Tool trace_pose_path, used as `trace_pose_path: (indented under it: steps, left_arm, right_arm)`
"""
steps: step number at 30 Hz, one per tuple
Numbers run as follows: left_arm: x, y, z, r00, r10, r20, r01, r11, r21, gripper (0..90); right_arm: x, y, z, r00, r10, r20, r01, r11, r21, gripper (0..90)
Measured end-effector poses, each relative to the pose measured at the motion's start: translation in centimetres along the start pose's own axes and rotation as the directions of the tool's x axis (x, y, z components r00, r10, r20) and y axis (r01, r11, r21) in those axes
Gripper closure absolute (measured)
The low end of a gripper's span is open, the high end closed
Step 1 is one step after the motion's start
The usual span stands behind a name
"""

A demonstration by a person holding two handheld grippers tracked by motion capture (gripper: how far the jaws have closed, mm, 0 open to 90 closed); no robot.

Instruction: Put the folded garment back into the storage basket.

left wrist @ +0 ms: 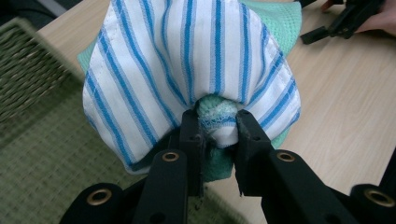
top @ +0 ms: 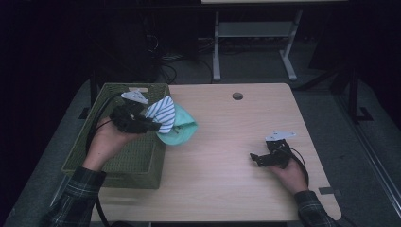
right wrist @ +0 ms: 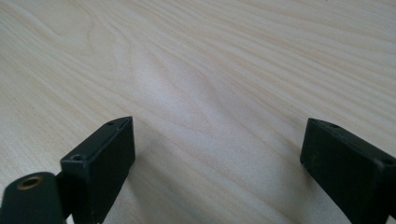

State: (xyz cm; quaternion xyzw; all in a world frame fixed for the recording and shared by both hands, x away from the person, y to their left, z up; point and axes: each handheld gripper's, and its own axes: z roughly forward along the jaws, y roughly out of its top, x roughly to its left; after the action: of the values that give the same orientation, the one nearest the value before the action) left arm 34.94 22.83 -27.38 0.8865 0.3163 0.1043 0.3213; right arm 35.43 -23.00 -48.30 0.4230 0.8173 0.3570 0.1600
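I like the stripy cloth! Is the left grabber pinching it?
Touching. The left gripper view shows the left gripper with both jaws pressed on a bunched fold of the striped cloth.

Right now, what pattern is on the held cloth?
White with blue stripes; left gripper view shows it best.

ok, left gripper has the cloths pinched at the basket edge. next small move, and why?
Probably carry the left gripper further over the green basket, then open. Its jaws pinch the striped cloth and mint cloth, which hang over the basket's rim and the table.
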Motion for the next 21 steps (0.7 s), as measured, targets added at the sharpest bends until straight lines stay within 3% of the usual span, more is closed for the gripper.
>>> trace_pose_path:
  steps: [7,11,17,21]
  left_arm:
    - [1.7,-2.0,-1.5,0.997,-0.063,-0.044,0.063,0.9979,-0.015,75.3]
    - [2.7,-3.3,-2.1,0.9918,-0.109,-0.066,0.108,0.9939,-0.025,75.2]
    - [4.3,-5.4,-2.6,0.979,-0.167,-0.117,0.166,0.986,-0.017,75.2]
    - [5.3,-6.8,-2.7,0.9656,-0.209,-0.155,0.21,0.9776,-0.008,75.2]
  right_arm:
    - [0.0,0.0,0.0,1.0,0.0,0.002,0.0,1.0,0.0,9.6]
    - [0.0,0.0,0.0,1.0,0.003,0.003,-0.003,1.0,0.0,9.6]
    - [0.0,0.0,0.0,1.0,0.005,0.003,-0.005,1.0,0.001,9.6]
    - [0.0,0.0,0.0,1.0,0.003,0.004,-0.003,1.0,0.0,9.6]
